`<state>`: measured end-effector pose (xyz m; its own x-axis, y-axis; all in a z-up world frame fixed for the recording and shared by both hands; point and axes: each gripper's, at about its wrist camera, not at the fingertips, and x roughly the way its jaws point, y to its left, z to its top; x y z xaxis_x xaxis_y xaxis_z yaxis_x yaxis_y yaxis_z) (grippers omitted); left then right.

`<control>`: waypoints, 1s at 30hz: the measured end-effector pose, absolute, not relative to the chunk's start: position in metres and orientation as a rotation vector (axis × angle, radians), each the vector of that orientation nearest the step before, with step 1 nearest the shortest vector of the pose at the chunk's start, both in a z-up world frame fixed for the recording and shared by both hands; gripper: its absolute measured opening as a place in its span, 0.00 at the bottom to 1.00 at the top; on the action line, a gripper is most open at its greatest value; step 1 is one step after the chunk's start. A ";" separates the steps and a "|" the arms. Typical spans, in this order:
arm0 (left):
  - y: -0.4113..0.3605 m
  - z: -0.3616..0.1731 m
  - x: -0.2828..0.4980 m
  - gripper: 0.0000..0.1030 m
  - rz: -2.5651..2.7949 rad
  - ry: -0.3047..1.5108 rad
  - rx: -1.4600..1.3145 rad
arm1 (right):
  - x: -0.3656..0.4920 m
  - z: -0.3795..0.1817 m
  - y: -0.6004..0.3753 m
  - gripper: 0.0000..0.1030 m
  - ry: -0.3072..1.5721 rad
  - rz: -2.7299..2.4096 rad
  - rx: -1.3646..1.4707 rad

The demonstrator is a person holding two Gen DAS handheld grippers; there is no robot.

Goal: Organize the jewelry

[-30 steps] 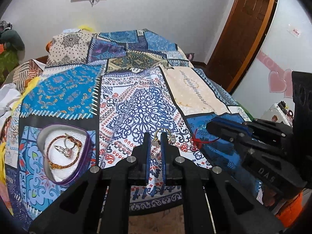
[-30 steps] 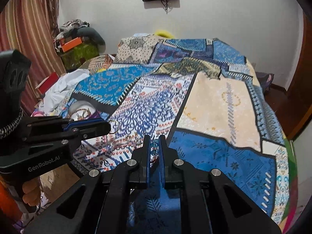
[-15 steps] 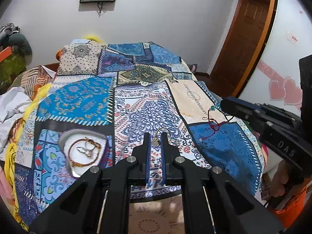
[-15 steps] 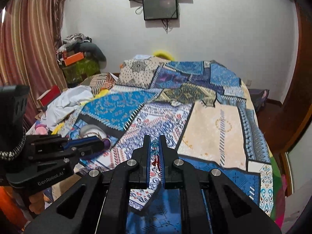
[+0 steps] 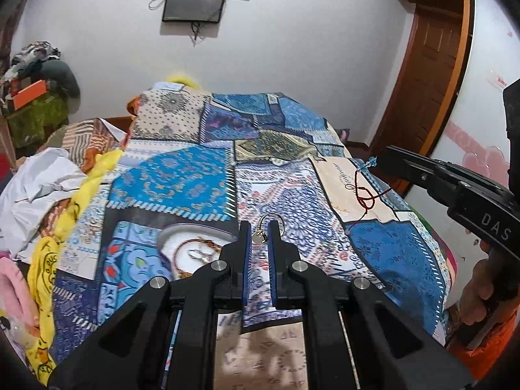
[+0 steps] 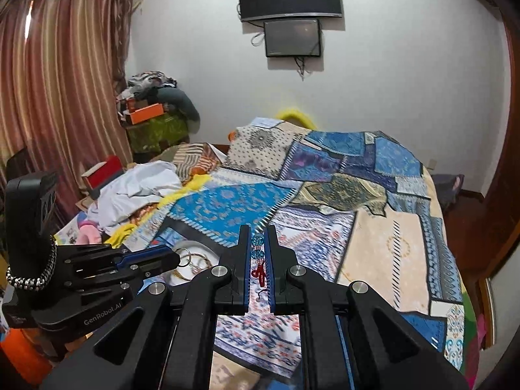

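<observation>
My left gripper (image 5: pixel 260 232) is shut on a small metal ring with a charm (image 5: pixel 271 222), held above the patterned bedspread. The ring also shows in the right wrist view (image 6: pixel 184 256) at that gripper's tip. My right gripper (image 6: pixel 259 242) is shut on a blue-beaded bracelet with a red cord (image 6: pixel 259 260); in the left wrist view the cord (image 5: pixel 364 191) dangles from its tip. A heart-shaped white tray (image 5: pixel 177 237) with a purple rim lies on the bed under the left gripper, holding a braided bracelet (image 5: pixel 185 248) and a small metal piece.
The patchwork bedspread (image 5: pixel 292 162) covers the bed. Crumpled white and yellow cloth (image 5: pixel 42 188) lies at its left side. A wooden door (image 5: pixel 422 81) stands at the right, a pile of boxes and clothes (image 6: pixel 152 113) at the far left, screens (image 6: pixel 291 16) on the wall.
Both grippers have risen well above the bed with their pieces. The red cord left the bedspread and now hangs in the air. The tray has slid partly behind the left fingers.
</observation>
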<state>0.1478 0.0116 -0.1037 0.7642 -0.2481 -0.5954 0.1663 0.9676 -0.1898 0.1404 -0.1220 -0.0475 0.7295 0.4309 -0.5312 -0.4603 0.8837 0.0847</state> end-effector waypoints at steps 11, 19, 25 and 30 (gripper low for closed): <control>0.050 -0.104 0.145 0.08 -0.158 0.644 -0.154 | 0.147 -0.050 -0.080 0.07 0.579 0.571 -0.066; 0.069 -0.123 0.156 0.07 -0.133 0.680 -0.185 | 0.159 -0.063 -0.049 0.07 0.616 0.628 -0.089; 0.075 -0.147 0.169 0.07 -0.133 0.736 -0.205 | 0.173 -0.083 -0.028 0.07 0.675 0.652 -0.119; 0.077 -0.164 0.180 0.07 -0.139 0.775 -0.209 | 0.186 -0.099 -0.019 0.07 0.730 0.654 -0.125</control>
